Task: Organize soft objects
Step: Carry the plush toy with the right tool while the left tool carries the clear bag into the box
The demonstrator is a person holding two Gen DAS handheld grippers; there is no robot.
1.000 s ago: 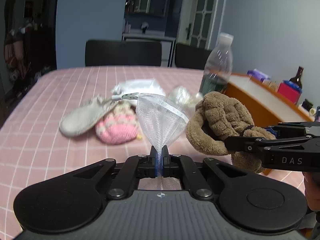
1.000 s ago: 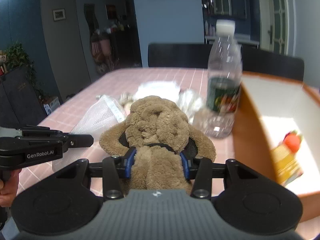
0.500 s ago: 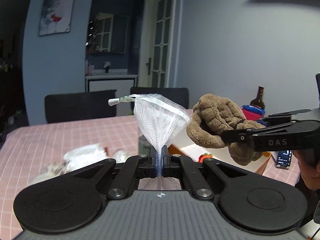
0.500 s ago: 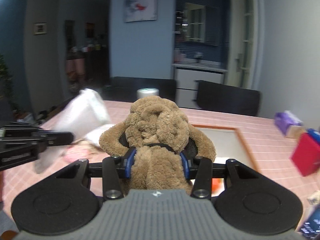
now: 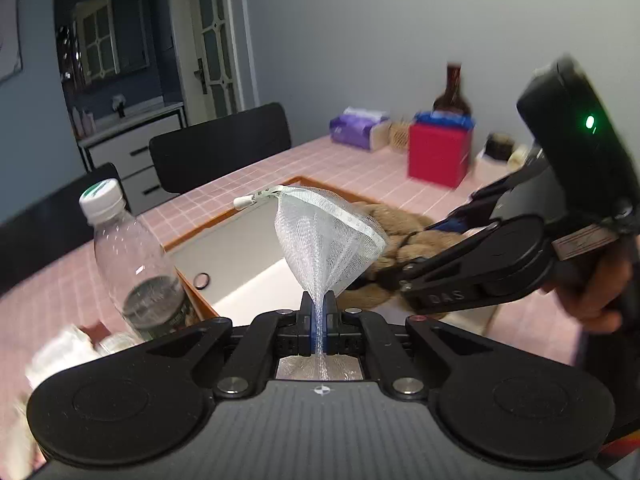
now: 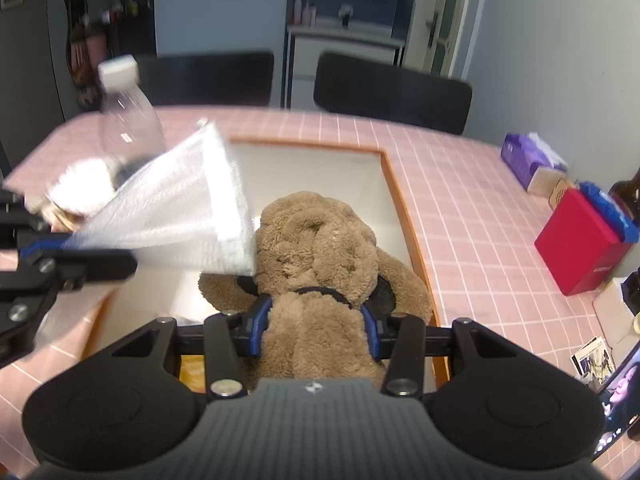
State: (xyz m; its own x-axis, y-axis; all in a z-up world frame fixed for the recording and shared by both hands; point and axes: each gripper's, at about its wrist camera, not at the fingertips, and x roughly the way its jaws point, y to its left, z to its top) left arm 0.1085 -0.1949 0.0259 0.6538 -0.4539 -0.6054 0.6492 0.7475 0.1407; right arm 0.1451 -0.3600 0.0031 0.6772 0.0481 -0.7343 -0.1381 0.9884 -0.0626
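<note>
My left gripper (image 5: 319, 314) is shut on a white mesh bag (image 5: 328, 240), held in the air over the orange-rimmed white box (image 5: 240, 248). The bag also shows in the right wrist view (image 6: 180, 216), with the left gripper (image 6: 60, 264) at the left edge. My right gripper (image 6: 316, 312) is shut on a brown plush toy (image 6: 320, 248) and holds it over the box (image 6: 408, 216). In the left wrist view the plush (image 5: 404, 228) sits behind the mesh bag, with the right gripper (image 5: 384, 272) reaching in from the right.
A clear water bottle (image 5: 136, 264) stands left of the box on the pink checked table (image 5: 360, 168). A red box (image 5: 438, 152), a purple tissue pack (image 5: 358, 130) and a brown bottle (image 5: 452, 92) stand at the far right. Black chairs (image 6: 392, 92) line the far edge.
Both grippers have swung right and tilted down with their loads, from over the soft items on the table to above the orange-rimmed box. The grips have not changed.
</note>
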